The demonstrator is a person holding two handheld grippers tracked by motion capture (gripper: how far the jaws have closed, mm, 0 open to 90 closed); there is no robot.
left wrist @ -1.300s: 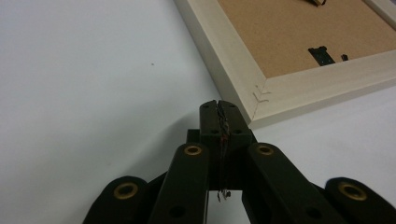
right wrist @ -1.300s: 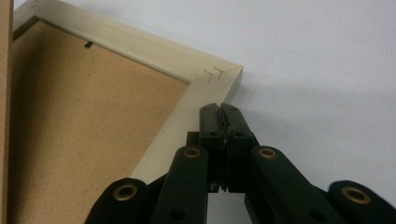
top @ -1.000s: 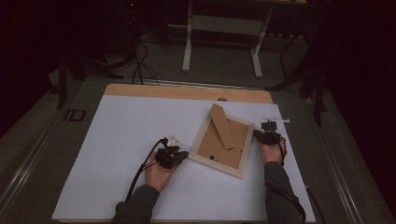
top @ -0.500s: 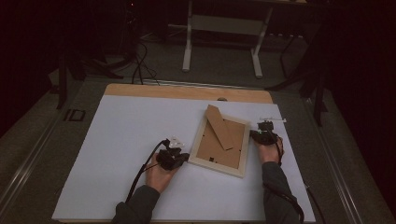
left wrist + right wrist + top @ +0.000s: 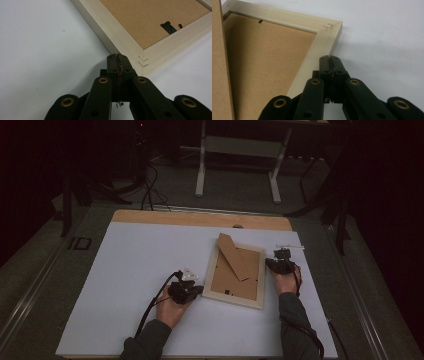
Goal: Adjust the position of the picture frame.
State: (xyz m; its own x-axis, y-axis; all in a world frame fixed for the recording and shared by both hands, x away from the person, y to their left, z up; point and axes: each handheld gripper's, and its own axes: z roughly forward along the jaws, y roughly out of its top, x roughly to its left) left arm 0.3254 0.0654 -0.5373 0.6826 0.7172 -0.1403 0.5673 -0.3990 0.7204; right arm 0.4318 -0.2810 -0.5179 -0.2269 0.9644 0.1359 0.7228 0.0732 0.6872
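A pale wooden picture frame [image 5: 235, 272] lies face down on the white table sheet, its brown backing board and folded stand showing. My left gripper [image 5: 199, 291] is shut with nothing between its jaws, its tip against the frame's near left corner [image 5: 140, 62]. My right gripper [image 5: 270, 263] is also shut and empty, its tip against the frame's right edge [image 5: 322, 47] near the far corner. The left gripper view has the gripper [image 5: 118, 58] pressed at the corner joint. In the right gripper view, that gripper [image 5: 331, 60] rests by the frame's outer side.
The white sheet [image 5: 135, 270] covers a wooden tabletop [image 5: 200, 218], bare along the far edge. A small white strip [image 5: 289, 247] lies just beyond the right gripper. Table legs and cables [image 5: 150, 180] stand on the dark floor behind.
The frame has turned a little, so its sides now lie squarer to the table. The right gripper has shifted slightly with it. The left gripper has stayed put.
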